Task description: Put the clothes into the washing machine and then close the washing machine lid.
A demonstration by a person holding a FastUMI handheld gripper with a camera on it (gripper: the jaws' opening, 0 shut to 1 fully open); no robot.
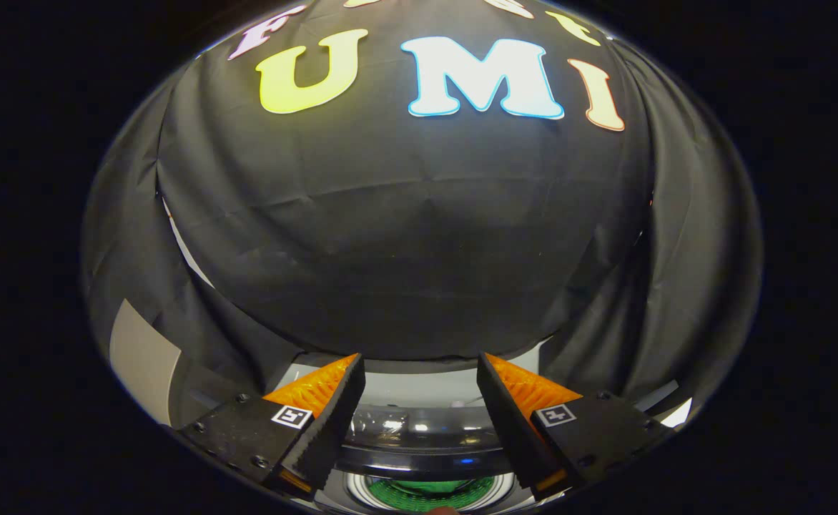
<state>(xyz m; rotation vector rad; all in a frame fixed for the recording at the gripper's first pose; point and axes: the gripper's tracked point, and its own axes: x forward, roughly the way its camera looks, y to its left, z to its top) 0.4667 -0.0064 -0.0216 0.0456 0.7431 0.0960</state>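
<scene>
We hold the claw (420, 372) level with its fingers spread wide and empty, aimed at the black cloth wall. The white washing machine with its glossy round opening (419, 429) sits below and between the fingers; green cloth (430, 492) shows inside the drum. We judge the coming move must tip downward.

tool (419, 372) with 2 wedge fingers, square markers, screws
</scene>
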